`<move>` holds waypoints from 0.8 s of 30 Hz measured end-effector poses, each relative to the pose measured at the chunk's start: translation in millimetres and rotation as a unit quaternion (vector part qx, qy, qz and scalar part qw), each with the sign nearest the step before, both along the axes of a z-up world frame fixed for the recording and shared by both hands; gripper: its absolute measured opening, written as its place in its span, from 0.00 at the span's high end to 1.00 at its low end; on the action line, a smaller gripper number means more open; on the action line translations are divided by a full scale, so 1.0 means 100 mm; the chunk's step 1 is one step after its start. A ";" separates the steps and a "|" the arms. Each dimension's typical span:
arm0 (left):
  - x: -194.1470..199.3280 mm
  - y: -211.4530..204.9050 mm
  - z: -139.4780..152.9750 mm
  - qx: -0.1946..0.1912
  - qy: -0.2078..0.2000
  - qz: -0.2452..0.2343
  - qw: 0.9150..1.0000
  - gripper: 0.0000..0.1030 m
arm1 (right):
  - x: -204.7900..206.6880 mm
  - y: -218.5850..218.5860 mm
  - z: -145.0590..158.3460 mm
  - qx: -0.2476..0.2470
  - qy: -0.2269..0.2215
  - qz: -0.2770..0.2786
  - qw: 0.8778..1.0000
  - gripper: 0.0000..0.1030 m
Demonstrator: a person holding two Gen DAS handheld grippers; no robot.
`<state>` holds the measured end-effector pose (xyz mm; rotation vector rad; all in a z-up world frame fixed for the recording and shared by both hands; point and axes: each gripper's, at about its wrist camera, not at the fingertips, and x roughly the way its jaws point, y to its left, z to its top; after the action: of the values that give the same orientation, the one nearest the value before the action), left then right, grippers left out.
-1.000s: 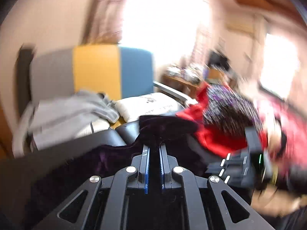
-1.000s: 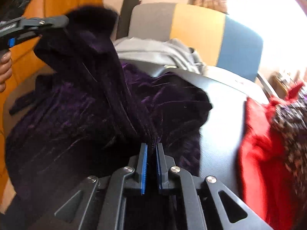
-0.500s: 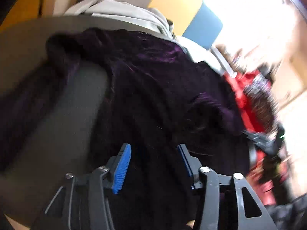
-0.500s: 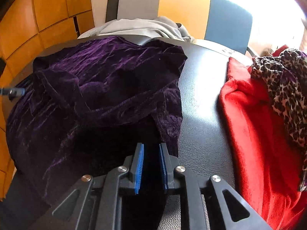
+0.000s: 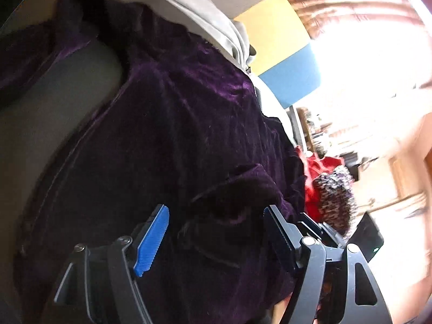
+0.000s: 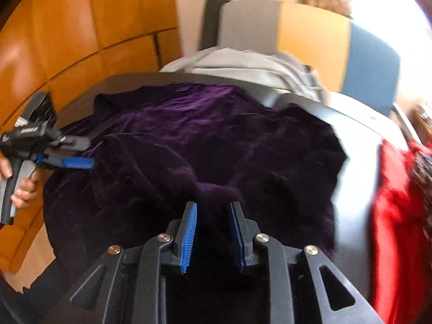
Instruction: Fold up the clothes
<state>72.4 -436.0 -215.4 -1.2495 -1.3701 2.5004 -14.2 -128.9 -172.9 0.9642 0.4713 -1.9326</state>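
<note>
Both tools are open over the purple velvet garment (image 6: 205, 140), which lies spread and rumpled across the dark tabletop (image 6: 359, 145), reaching from its left edge toward the middle. My left tool (image 5: 216, 232) has its jaws wide apart above a raised fold of velvet, gripping nothing. My right tool (image 6: 213, 232) is parted less widely, and a bunched ridge of the fabric sits between its blue pads (image 6: 189, 232), apparently loose, not pinched.

I judge the main risk to be a poor pick: velvet is slippery and thick, so closing on that ridge could catch several layers and drag the whole piece askew. A red garment (image 6: 397, 216) lies at the right edge, close enough that a wide sweep could snag it. Grey clothing (image 6: 243, 64) sits heaped at the far edge.
</note>
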 end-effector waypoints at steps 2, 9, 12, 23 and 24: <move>-0.12 0.10 0.08 -0.079 -0.006 -0.042 0.996 0.29 | -0.03 -0.18 -0.07 0.016 -0.007 0.029 0.999 0.74; -0.40 0.42 0.12 -0.220 -0.019 -0.199 0.955 0.28 | -0.13 -0.27 -0.23 0.038 -0.041 0.047 0.997 0.74; -0.49 0.49 0.17 -0.213 -0.009 -0.233 0.949 0.49 | -0.22 -0.26 -0.27 0.029 -0.067 0.045 0.996 0.75; -0.36 0.79 1.32 -0.569 0.102 -0.134 0.805 0.93 | -0.21 0.07 0.13 -0.065 -0.077 0.008 0.995 0.96; -0.30 0.78 1.37 -0.584 0.103 -0.130 0.795 0.93 | -0.15 0.13 0.16 -0.073 -0.081 0.012 0.994 0.96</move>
<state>42.0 -357.6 -78.7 -0.9933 0.5704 3.0823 -29.1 -115.4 -156.4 1.0060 0.2437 -1.8213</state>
